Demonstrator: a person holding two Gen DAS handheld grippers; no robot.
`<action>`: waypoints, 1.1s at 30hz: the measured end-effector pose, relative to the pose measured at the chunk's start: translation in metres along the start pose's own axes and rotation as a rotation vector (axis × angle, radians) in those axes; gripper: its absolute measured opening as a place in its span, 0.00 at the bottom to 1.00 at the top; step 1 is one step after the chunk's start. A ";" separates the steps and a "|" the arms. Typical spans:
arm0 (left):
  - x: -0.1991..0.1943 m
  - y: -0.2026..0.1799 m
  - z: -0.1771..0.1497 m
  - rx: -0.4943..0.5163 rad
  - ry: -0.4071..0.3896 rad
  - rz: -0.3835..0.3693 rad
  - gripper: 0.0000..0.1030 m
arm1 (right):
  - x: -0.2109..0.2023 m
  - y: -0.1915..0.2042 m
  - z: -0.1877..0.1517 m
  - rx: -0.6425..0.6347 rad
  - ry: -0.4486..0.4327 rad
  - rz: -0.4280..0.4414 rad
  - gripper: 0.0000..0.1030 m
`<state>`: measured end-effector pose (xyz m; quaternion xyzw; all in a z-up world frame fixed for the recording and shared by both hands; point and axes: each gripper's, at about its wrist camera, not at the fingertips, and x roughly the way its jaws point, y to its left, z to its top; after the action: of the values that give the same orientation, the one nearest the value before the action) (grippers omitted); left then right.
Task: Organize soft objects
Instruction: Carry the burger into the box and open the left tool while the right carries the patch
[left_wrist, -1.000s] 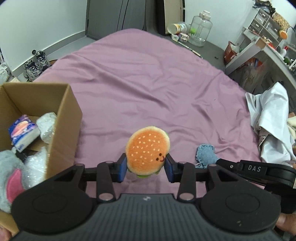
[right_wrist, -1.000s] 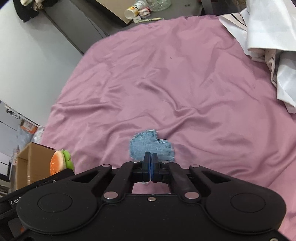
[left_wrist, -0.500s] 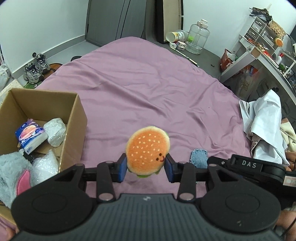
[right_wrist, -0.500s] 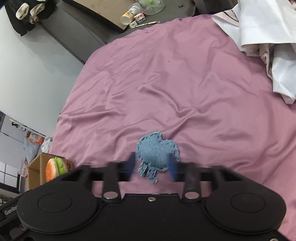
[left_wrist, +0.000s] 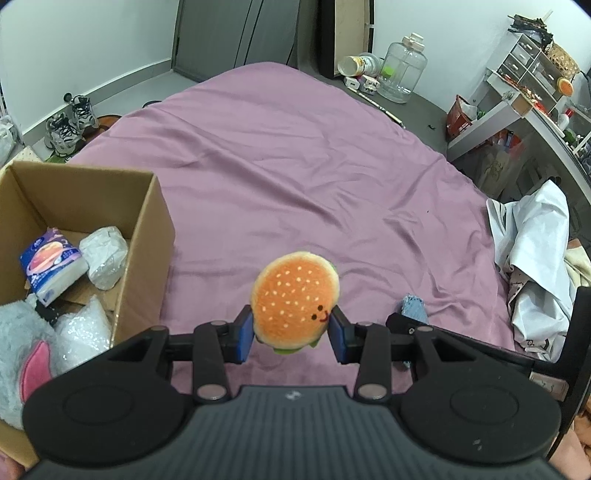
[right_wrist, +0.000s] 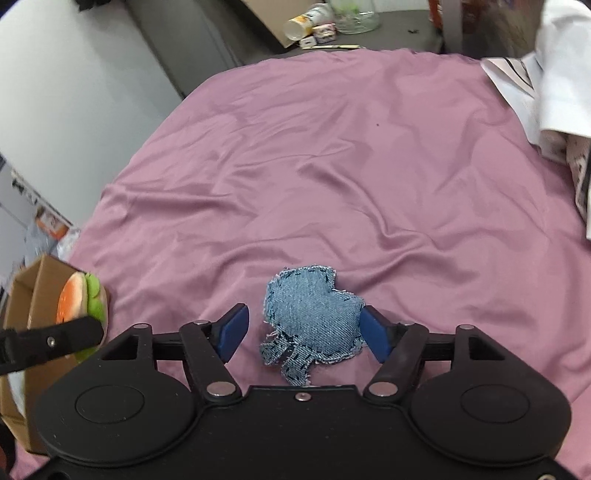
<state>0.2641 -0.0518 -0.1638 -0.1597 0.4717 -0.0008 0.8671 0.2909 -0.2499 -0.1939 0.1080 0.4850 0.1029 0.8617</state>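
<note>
Straddling the denim patch (right_wrist: 314, 317) with right gripper (right_wrist: 301, 332), jaws just spread wide, not pinching.
Left gripper (left_wrist: 293, 334) pinches burger plush (left_wrist: 293, 301); next I close on denim, then carry both to box (left_wrist: 147, 236).

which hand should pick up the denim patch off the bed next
Right. The right hand-held gripper has just opened its jaws around the denim patch on the bedsheet; the left hand-held gripper is busy clamping the burger plush.
</note>
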 end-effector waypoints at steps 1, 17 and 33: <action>0.001 0.000 -0.001 -0.001 0.004 0.001 0.39 | 0.000 0.002 0.000 -0.017 0.004 -0.017 0.45; -0.037 -0.002 0.003 -0.009 -0.059 0.008 0.39 | -0.055 0.030 0.011 -0.013 -0.017 0.054 0.32; -0.090 0.014 0.012 -0.051 -0.144 -0.014 0.39 | -0.109 0.069 0.016 -0.016 -0.081 0.135 0.32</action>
<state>0.2215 -0.0219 -0.0883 -0.1848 0.4069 0.0164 0.8944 0.2439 -0.2163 -0.0773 0.1376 0.4404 0.1602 0.8726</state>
